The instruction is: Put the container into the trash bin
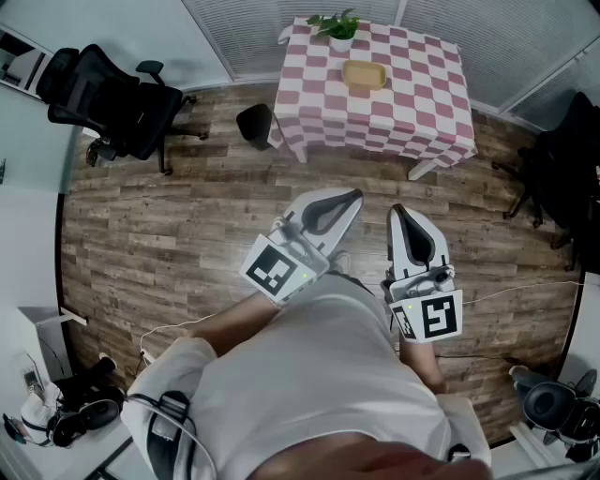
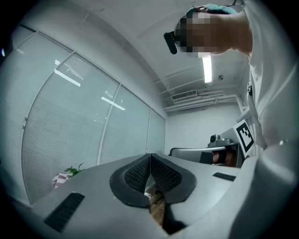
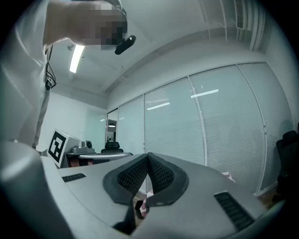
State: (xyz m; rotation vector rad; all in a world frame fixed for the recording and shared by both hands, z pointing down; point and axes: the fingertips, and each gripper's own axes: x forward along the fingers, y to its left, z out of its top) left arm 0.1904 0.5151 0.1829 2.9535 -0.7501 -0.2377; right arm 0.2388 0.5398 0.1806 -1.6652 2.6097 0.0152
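The shallow tan container (image 1: 364, 74) sits upright on the checked table (image 1: 412, 112) (toward its far side), and the small black trash bin (image 1: 254, 125) stands on the floor beside the table's left edge.

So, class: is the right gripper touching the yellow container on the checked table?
Apart. The head view shows a stretch of wooden floor between the right gripper and the container on the table.

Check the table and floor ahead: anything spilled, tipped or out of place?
Nothing stands out. The container lies flat on the table, the plant is upright, and the bin stands beside the table.
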